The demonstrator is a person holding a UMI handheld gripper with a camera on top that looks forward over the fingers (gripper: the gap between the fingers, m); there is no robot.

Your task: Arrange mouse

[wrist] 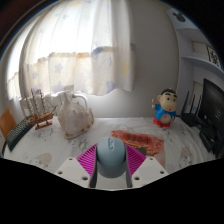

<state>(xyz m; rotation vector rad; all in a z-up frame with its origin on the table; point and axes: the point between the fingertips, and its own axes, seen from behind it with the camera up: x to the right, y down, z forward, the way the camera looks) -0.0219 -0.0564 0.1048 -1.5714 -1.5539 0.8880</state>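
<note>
A grey-blue computer mouse (pixel 110 157) sits between my two fingers, its rounded back toward me and its front pointing away. Both magenta pads (pixel 90 159) press against its sides, so my gripper (pixel 111 170) is shut on it. The mouse is held above the white patterned table (pixel 50 145), just short of an orange patterned mat (pixel 139 141) that lies beyond and slightly right of the fingers.
A white cloth bag (pixel 73 114) stands beyond the fingers to the left, with a model ship (pixel 38 108) further left. A cartoon boy figurine (pixel 165 109) stands to the right, next to a dark monitor (pixel 212 110). A curtained window fills the back.
</note>
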